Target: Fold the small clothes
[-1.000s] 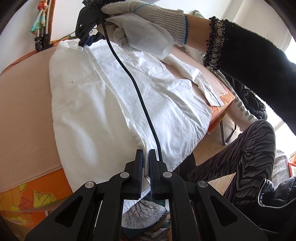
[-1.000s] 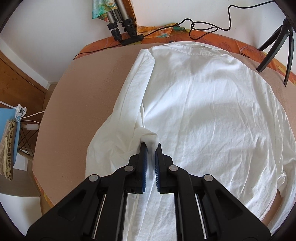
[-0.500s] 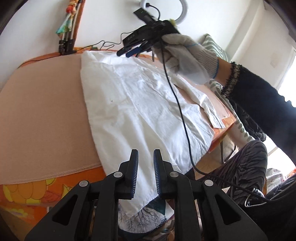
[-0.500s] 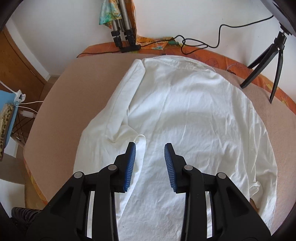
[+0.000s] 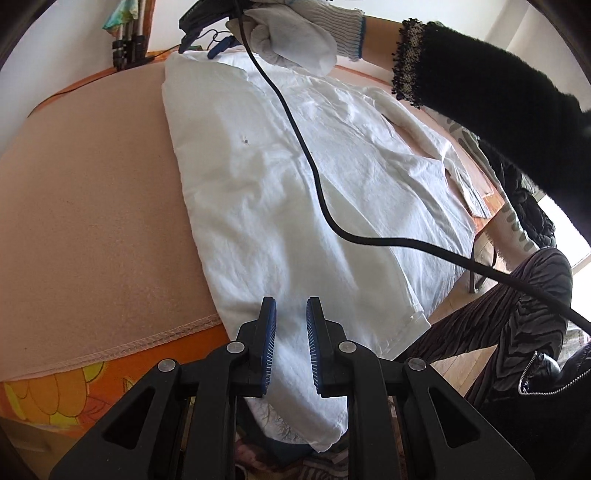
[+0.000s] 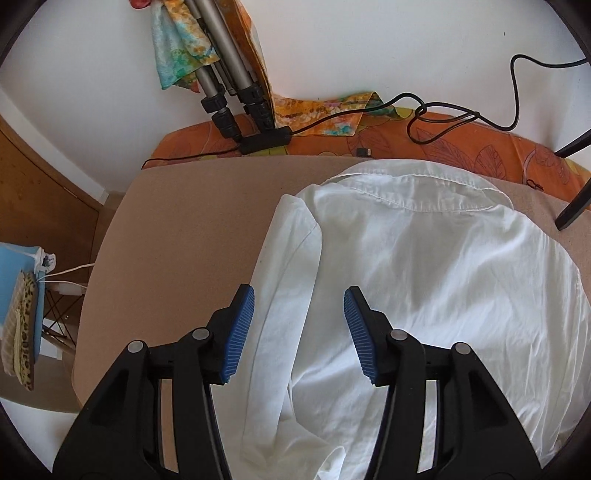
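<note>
A white shirt (image 5: pixel 295 192) lies spread on a tan cloth (image 5: pixel 92 206) over the table, its left side folded inward. My left gripper (image 5: pixel 291 345) is open and empty above the shirt's hem at the table's near edge. My right gripper (image 6: pixel 298 334) is open wide and empty, above the folded sleeve (image 6: pixel 284 280) near the shirt's shoulder, with the collar (image 6: pixel 417 188) beyond. In the left wrist view the right gripper (image 5: pixel 207 33) shows far off by the collar, held by a gloved hand (image 5: pixel 295 33). The other sleeve (image 5: pixel 424 136) lies out to the right.
A black cable (image 5: pixel 314 177) hangs across the shirt from the right gripper. Tripod legs (image 6: pixel 229 92), a power strip (image 6: pixel 264 139) and cables (image 6: pixel 443 118) sit at the table's far edge. Another tripod leg (image 6: pixel 572 206) stands right. The person's legs (image 5: pixel 517 314) are beside the table.
Both grippers let go of the shirt and opened. The right gripper moved up toward the collar and opened wider. The left gripper drew back to the hem.
</note>
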A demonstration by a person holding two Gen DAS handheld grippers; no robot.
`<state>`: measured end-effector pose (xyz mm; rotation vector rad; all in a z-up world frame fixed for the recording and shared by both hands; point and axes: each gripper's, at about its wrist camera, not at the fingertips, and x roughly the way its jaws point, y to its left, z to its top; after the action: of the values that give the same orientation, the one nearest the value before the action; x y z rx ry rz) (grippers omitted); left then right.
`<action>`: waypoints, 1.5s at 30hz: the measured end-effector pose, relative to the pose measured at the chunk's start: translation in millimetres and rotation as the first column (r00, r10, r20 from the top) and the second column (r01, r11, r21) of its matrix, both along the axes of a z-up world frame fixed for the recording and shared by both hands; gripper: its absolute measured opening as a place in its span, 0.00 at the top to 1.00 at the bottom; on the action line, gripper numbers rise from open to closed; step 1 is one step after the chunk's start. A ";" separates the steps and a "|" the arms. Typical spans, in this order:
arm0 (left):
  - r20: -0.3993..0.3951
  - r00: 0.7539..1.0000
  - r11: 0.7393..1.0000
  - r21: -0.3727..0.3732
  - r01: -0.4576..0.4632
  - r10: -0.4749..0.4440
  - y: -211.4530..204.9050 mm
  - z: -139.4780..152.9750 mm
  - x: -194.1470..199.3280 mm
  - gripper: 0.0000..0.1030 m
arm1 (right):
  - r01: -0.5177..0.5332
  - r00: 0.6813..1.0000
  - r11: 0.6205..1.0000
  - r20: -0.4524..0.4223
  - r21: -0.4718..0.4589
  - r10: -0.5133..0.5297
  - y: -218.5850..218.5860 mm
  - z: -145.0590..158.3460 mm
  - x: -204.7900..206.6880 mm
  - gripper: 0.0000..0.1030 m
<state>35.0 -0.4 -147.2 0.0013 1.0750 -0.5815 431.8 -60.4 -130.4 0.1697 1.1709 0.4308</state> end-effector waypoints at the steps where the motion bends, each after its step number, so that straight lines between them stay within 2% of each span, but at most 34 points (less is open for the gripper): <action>1: 0.005 1.000 1.000 0.004 0.004 -0.004 -1.0 -0.4 -0.6 0.85 | 0.015 1.000 0.999 -0.017 0.029 -0.014 -2.2 -6.8 6.5 0.48; 5: -0.003 1.000 1.000 -0.012 0.005 -0.005 0.9 -1.2 1.6 0.85 | 0.054 0.996 0.988 -0.075 0.143 -0.044 -9.2 -22.3 21.0 0.51; 6: -0.009 1.000 1.000 -0.021 0.001 -0.001 2.3 -1.4 2.9 0.85 | 0.050 0.996 0.988 -0.074 0.145 -0.040 -8.4 -23.3 21.7 0.56; 7: -0.013 1.000 1.000 -0.027 -0.003 0.002 3.2 -1.7 3.3 0.85 | 0.042 0.997 0.988 -0.076 0.148 -0.031 -7.3 -23.8 22.2 0.75; 8: -0.015 1.000 1.000 -0.030 -0.007 0.006 4.4 -1.7 3.0 0.85 | 0.027 0.996 0.986 -0.084 0.163 -0.014 -5.9 -24.0 22.3 0.89; 9: -0.013 1.000 1.000 -0.029 -0.008 0.008 5.6 -1.4 2.5 0.86 | 0.014 0.997 0.985 -0.080 0.173 0.000 -4.6 -22.2 21.4 0.91; 11: -0.008 1.000 1.000 -0.027 -0.007 0.007 6.0 -1.2 1.2 0.85 | -0.022 1.000 0.991 -0.010 0.132 0.023 0.1 -9.9 18.2 0.95; 13: -0.004 1.000 0.999 -0.031 -0.013 0.013 6.2 -1.3 1.0 0.86 | -0.029 0.997 0.995 0.075 0.092 0.022 -0.8 -0.7 21.8 0.97; 15: -0.003 1.000 1.000 -0.028 -0.014 0.014 6.5 -0.6 0.6 0.86 | 0.036 0.999 0.996 0.027 0.080 -0.038 -6.4 -12.5 34.8 0.97; 16: 0.000 1.000 1.000 -0.023 -0.008 0.008 6.2 -0.2 0.2 0.86 | 0.028 1.000 0.996 0.010 0.080 -0.029 -4.5 -18.3 37.5 0.97; 19: 0.005 1.000 1.000 -0.012 -0.002 0.002 4.5 0.5 -0.3 0.86 | -0.012 0.999 1.000 0.044 -0.012 0.013 7.3 -21.6 33.1 0.96; 21: 0.001 1.000 1.000 -0.014 -0.003 0.003 4.8 0.6 -0.7 0.85 | 0.009 0.999 1.000 0.034 -0.004 -0.009 1.9 -15.7 31.4 0.94; 22: -0.008 1.000 1.000 -0.020 -0.006 0.006 6.0 1.1 -0.4 0.85 | 0.018 0.999 1.000 0.042 -0.007 -0.018 -1.9 -8.7 29.0 0.89; 24: -0.029 0.999 0.998 -0.055 -0.029 0.027 13.4 3.0 0.6 0.85 | 0.021 0.997 1.000 0.076 -0.006 -0.020 -9.7 9.8 17.3 0.87; 27: -0.013 0.997 0.994 -0.078 -0.079 0.078 26.7 9.8 0.5 0.85 | -0.058 0.994 0.998 0.091 0.040 0.054 -16.2 35.5 -15.4 0.87; 30: 0.010 0.993 0.989 -0.086 -0.119 0.120 39.0 14.5 -0.3 0.85 | -0.179 0.982 0.982 0.073 0.068 0.174 -14.6 46.4 -60.3 0.87; 34: -0.001 0.990 0.984 -0.113 -0.138 0.139 43.8 15.0 -0.9 0.85 | -0.274 0.962 0.961 0.003 0.047 0.274 -1.7 34.4 -107.7 0.87; 39: 0.026 0.999 0.993 -0.107 -0.044 0.047 22.6 16.7 -12.3 0.85 | -0.341 0.940 0.940 -0.028 -0.028 0.340 16.1 9.6 -144.0 0.87; 41: 0.024 1.000 0.997 -0.070 -0.012 0.014 11.6 12.1 -14.8 0.85 | -0.339 0.940 0.940 -0.057 -0.038 0.336 17.3 -2.1 -150.2 0.85; 45: 0.001 1.000 0.999 -0.032 0.002 -0.002 4.8 1.4 -17.5 0.85 | -0.287 0.956 0.958 -0.061 -0.011 0.286 4.5 2.4 -151.7 0.84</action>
<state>17.5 4.4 -145.7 -0.0253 1.0647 -0.6008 280.1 -56.0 -128.0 -0.0058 1.2626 0.6729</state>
